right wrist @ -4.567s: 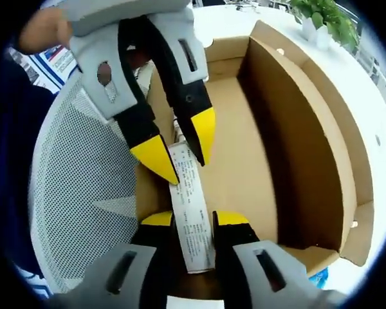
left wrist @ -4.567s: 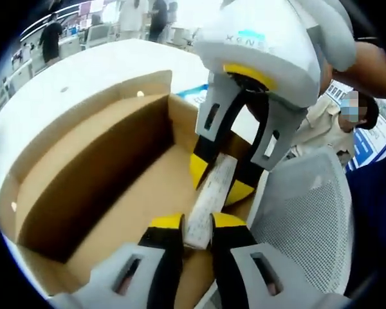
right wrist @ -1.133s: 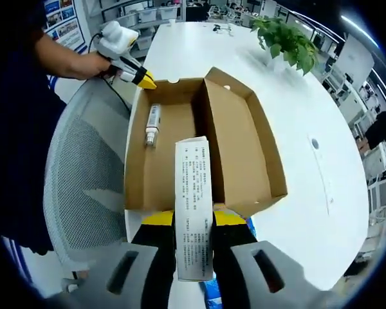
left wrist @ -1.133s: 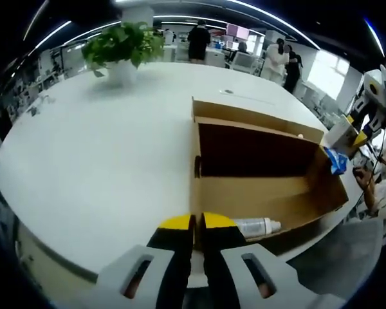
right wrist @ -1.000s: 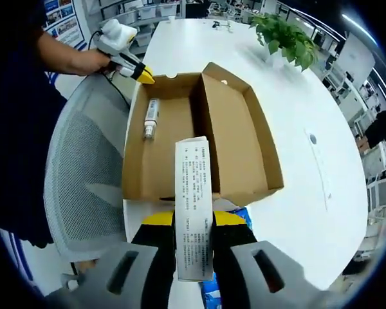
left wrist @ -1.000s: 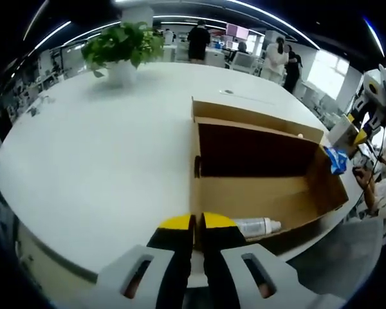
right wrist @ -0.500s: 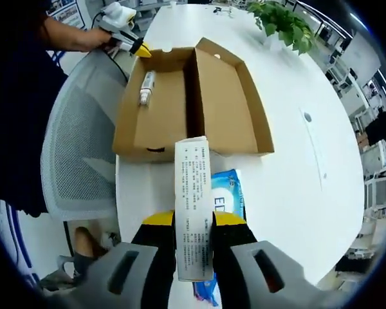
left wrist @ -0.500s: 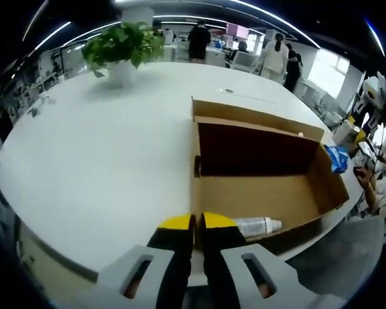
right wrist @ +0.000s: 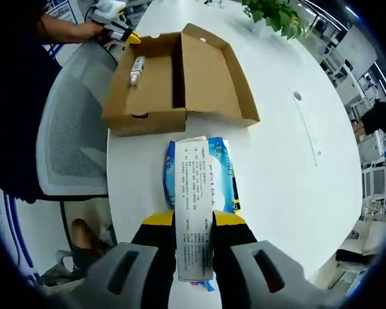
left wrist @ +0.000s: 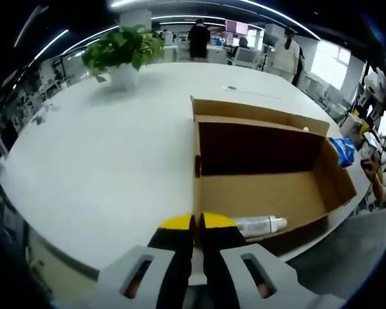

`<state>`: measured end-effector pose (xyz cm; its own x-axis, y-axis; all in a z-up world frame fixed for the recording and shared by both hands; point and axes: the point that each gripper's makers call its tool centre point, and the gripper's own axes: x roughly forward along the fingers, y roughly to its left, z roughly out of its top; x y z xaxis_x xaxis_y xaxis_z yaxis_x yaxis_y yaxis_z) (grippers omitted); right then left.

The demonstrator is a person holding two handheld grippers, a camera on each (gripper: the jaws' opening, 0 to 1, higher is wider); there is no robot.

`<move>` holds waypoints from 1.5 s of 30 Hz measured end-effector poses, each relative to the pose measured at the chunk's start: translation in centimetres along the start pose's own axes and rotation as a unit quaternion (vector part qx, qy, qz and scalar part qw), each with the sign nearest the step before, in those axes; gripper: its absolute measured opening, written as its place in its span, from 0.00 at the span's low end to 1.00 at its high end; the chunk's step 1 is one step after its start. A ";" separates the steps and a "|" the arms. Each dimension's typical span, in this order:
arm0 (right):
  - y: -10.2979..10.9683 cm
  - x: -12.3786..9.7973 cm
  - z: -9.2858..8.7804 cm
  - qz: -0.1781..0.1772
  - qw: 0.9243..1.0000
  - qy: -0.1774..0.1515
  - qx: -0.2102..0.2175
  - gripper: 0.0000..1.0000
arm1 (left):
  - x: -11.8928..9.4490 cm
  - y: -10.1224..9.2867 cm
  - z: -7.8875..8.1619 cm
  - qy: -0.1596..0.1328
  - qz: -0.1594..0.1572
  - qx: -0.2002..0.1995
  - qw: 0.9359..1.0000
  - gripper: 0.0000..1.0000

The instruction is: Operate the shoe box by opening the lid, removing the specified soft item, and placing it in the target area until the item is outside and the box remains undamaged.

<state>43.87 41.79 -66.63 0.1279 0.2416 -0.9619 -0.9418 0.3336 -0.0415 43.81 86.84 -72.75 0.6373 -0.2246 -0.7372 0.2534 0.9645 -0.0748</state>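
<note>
This is an open-plan office. A large white round-edged table [left wrist: 96,161] fills the middle of the left gripper view, with a potted green plant [left wrist: 123,50] standing near its far edge. Beyond that edge, long ceiling light strips [left wrist: 180,5] run over rows of desks and chairs [left wrist: 244,56], and a few people [left wrist: 199,40] stand among them; bright windows [left wrist: 327,61] show at the far right. In the right gripper view a grey mesh office chair [right wrist: 71,135] is pulled up against the table's left edge, posters [right wrist: 61,9] hang on the wall at the top left, and more desks [right wrist: 373,151] lie past the table's right edge.
</note>
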 end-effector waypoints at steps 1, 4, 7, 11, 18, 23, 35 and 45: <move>-0.2 0.0 -0.3 -0.001 1.000 0.001 0.001 0.18 | 0.0 0.0 0.0 0.000 0.000 -0.001 1.000 0.00; -0.7 0.0 -0.9 -0.002 1.000 0.003 0.007 0.18 | 0.0 0.0 0.0 -0.001 0.001 0.002 1.000 0.00; -1.1 -0.1 -1.6 -0.003 1.000 0.006 0.011 0.18 | 0.0 0.1 0.0 -0.001 0.003 0.002 1.000 0.00; -1.6 -0.1 -2.4 -0.004 1.000 0.011 0.013 0.18 | 0.0 0.1 0.0 -0.002 0.005 0.002 1.000 0.00; -2.5 0.0 -3.9 -0.008 0.999 0.018 0.025 0.18 | 0.0 0.2 0.0 -0.002 0.011 0.002 1.000 0.00; -3.1 -0.2 -4.8 -0.010 0.999 0.020 0.034 0.18 | -0.1 0.3 0.0 -0.002 0.014 -0.004 1.000 0.00; -4.3 -0.4 -6.3 -0.013 0.999 0.031 0.037 0.18 | -0.1 0.5 0.0 -0.003 0.021 -0.011 1.000 0.00; -5.8 0.0 -8.0 -0.014 0.999 0.035 0.034 0.18 | -0.1 0.8 0.0 0.000 0.027 -0.016 1.000 0.00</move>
<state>46.86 32.62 -68.57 0.1286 0.1672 -0.9775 -0.9150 0.4000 -0.0520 43.93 87.59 -72.73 0.6500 -0.1726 -0.7401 0.1953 0.9791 -0.0568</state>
